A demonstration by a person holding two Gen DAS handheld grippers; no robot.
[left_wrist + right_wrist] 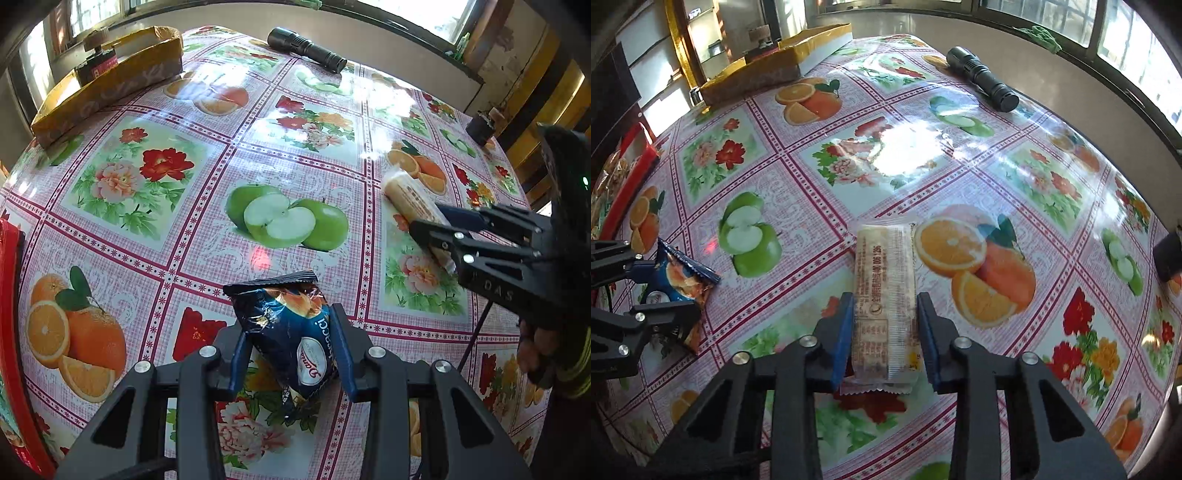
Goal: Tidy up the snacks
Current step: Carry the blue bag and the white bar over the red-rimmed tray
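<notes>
My left gripper (291,328) is shut on a dark blue snack packet (291,332), held between the blue pads just over the fruit-print tablecloth. It also shows in the right wrist view (679,284), at the left edge in the left gripper (661,284). My right gripper (884,314) is shut on a long pale wafer packet (884,295) whose far end rests on the table. In the left wrist view the wafer packet (410,201) sits at the right in the right gripper (428,221).
A yellow cardboard box (107,85) lies at the far left of the table (207,147), and a black torch (306,48) at the far edge. A red tray (628,177) with bagged snacks is at the left edge. A small dark object (480,127) stands at the right.
</notes>
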